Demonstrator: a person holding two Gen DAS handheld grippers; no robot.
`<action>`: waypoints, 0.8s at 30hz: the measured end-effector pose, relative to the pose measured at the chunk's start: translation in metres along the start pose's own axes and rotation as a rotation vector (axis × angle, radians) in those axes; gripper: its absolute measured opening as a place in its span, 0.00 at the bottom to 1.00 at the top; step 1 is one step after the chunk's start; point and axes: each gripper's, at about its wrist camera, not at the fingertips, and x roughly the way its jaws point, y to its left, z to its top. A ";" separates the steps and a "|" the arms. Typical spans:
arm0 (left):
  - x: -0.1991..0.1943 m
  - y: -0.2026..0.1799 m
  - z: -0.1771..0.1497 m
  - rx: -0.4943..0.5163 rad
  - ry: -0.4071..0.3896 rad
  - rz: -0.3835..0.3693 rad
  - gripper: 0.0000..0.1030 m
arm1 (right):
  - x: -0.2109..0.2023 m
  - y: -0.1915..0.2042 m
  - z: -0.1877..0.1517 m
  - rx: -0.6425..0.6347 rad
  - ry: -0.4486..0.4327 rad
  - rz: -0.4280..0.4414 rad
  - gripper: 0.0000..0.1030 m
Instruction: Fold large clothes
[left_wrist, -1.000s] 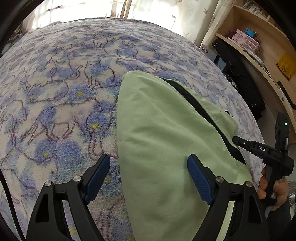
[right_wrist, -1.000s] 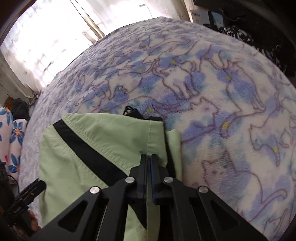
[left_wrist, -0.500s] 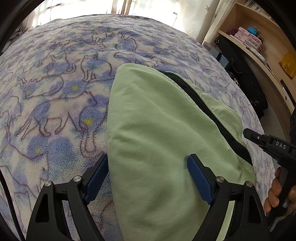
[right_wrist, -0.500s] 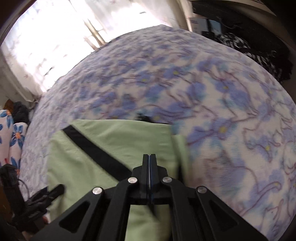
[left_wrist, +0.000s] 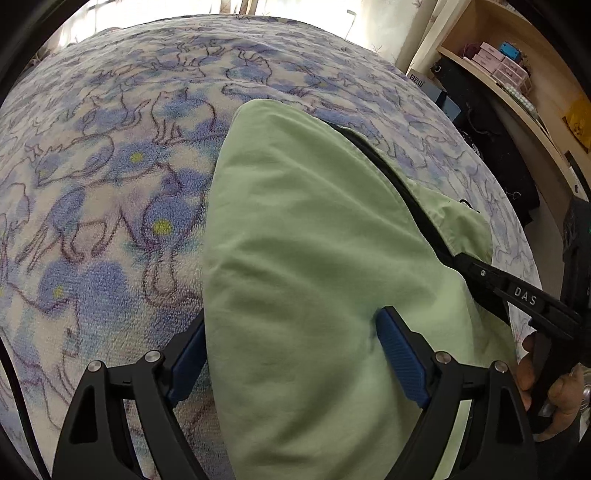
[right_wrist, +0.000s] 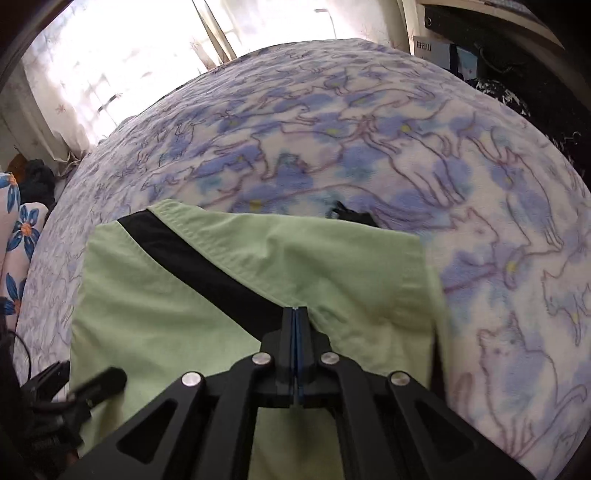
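A light green garment (left_wrist: 314, 258) with a black stripe (left_wrist: 399, 184) lies folded on a bed with a blue cat-print blanket (left_wrist: 110, 184). My left gripper (left_wrist: 291, 350) is open, its blue pads astride the garment's left edge; the left pad is partly hidden under the cloth. The right gripper shows in the left wrist view (left_wrist: 465, 264) over the garment's right side. In the right wrist view the garment (right_wrist: 258, 277) and stripe (right_wrist: 199, 269) lie ahead, and my right gripper (right_wrist: 297, 314) is shut just above the cloth with nothing visibly between the pads.
The blanket (right_wrist: 443, 166) spreads beyond the garment. A wooden shelf (left_wrist: 517, 74) with boxes and dark bags stands right of the bed. A curtained window (right_wrist: 129, 55) is at the far end. A floral pillow (right_wrist: 18, 240) lies at the left.
My left gripper has moved forward over the garment's left edge, so cloth now lies between its pads. My right gripper has let go of the garment's corner and moved left onto the black stripe.
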 end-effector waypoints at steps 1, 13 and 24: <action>0.000 0.000 -0.001 0.000 -0.003 0.000 0.84 | -0.004 -0.003 -0.002 -0.005 -0.003 -0.008 0.00; -0.040 -0.024 -0.018 0.069 -0.049 0.117 0.83 | -0.072 -0.022 -0.028 0.030 -0.023 -0.025 0.03; -0.133 -0.042 -0.057 0.149 -0.124 0.110 0.83 | -0.156 0.000 -0.054 -0.006 -0.064 0.083 0.36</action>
